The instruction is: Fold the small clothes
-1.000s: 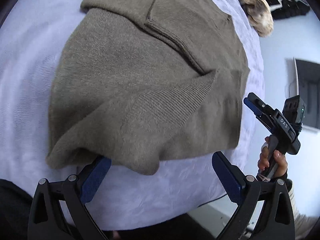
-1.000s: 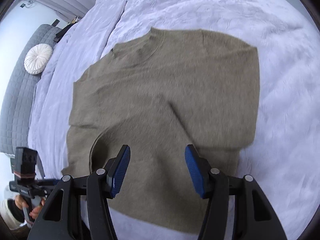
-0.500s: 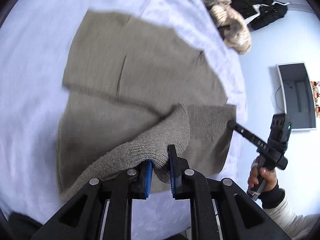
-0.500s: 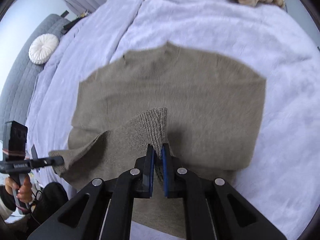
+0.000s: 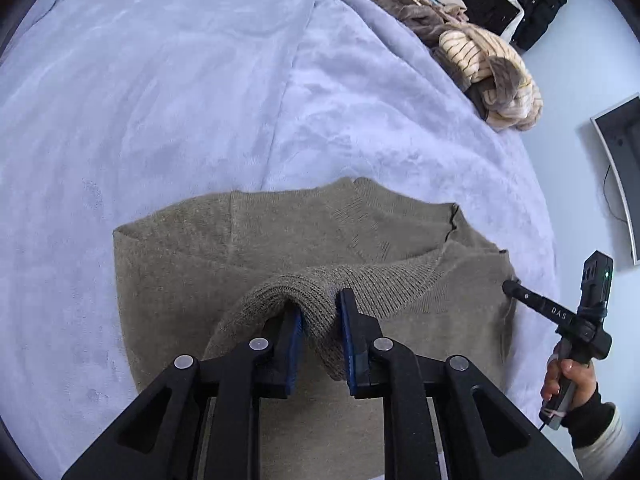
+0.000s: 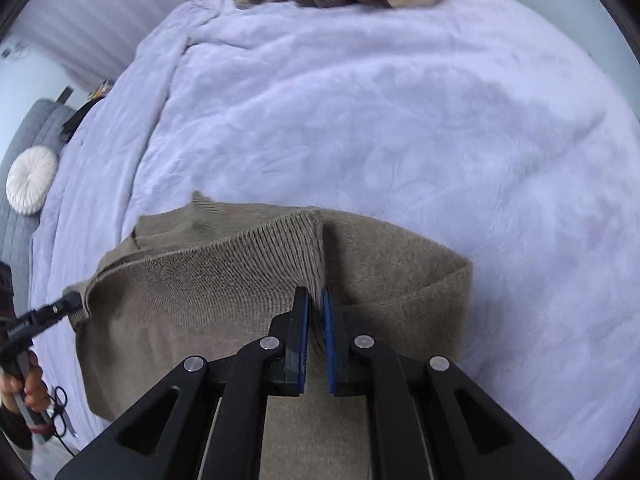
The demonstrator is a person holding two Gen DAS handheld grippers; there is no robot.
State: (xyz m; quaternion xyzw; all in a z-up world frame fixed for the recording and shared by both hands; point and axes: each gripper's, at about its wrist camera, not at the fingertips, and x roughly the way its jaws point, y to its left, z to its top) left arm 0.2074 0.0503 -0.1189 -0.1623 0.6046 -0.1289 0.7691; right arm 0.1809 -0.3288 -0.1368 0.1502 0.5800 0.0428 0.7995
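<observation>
Both tools pinch sweater hem

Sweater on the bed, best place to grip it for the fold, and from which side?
Grip the ribbed hem, from above, one gripper at each corner. The sweater lies flat on the blanket; the hem is its one thick free edge. The left gripper and right gripper each have it between their pads; the left's jaws are opening.
</observation>
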